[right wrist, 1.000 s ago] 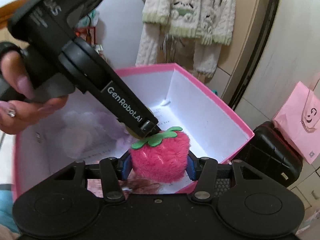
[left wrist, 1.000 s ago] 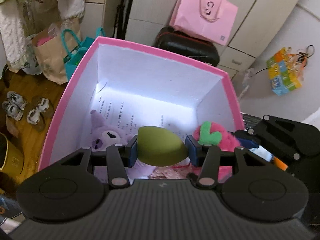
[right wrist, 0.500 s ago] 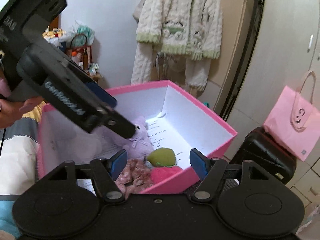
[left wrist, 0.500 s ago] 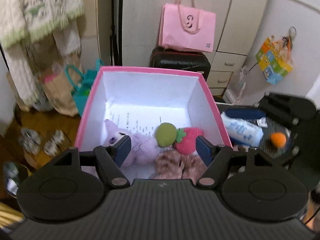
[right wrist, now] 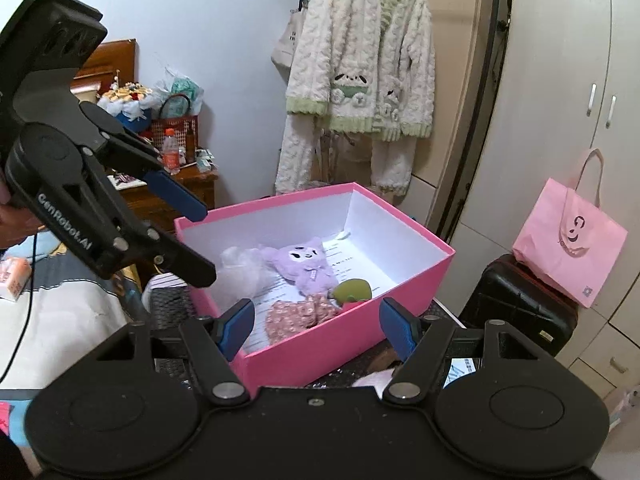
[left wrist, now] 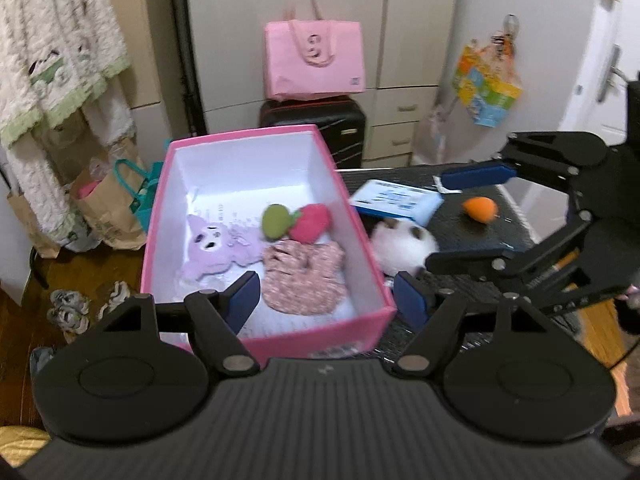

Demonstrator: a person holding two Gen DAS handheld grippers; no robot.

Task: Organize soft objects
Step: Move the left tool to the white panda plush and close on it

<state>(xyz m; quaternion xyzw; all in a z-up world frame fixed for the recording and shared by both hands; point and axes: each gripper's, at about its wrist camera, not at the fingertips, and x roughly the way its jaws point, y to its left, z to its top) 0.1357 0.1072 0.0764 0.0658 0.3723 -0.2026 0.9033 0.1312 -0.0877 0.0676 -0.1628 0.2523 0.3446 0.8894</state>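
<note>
We saw the pink box [left wrist: 362, 326] on the dark table [left wrist: 460, 232]. Inside it lay a purple plush [left wrist: 212, 246], a flowery cloth [left wrist: 304, 276], a red strawberry [left wrist: 310, 222] and a green ball [left wrist: 274, 220]. Beside the box sat a white toy [left wrist: 402, 246], too blurry to name. Our left gripper [left wrist: 326, 304] had just been opening and held nothing. Our right gripper [right wrist: 318, 330] had its fingers apart, empty too.
</note>
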